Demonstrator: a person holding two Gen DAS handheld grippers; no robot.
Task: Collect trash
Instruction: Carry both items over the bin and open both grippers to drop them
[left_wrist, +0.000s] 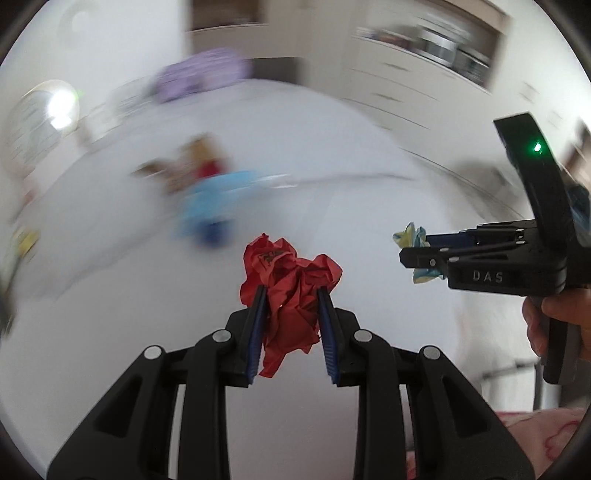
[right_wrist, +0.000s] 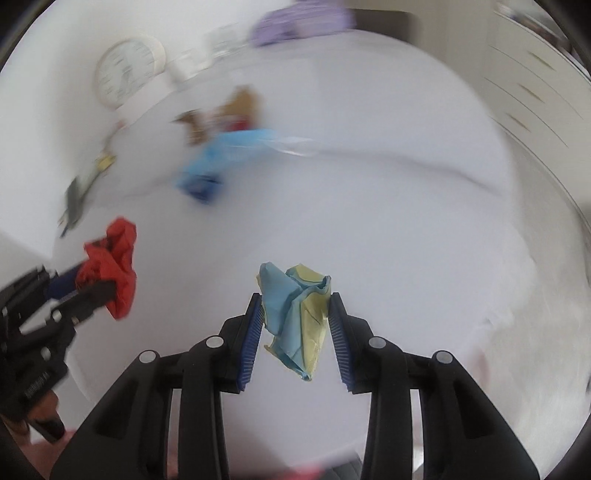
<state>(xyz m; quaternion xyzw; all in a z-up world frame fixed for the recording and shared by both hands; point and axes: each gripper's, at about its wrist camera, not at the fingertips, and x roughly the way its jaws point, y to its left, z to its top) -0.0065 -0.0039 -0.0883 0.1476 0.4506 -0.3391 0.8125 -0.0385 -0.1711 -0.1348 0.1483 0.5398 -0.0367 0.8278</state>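
Note:
A crumpled red paper ball sits between the blue pads of my left gripper, which is shut on it above a white surface. A crumpled blue and yellow paper is pinched in my right gripper, which is shut on it. In the left wrist view the right gripper comes in from the right with that paper at its tip, and a hand holds its handle. In the right wrist view the left gripper carries the red ball at the left.
Blurred by motion, a light blue wrapper and a brown and red item lie farther back on the white surface. A round white dial and something purple stand behind. Pale cabinets fill the right background.

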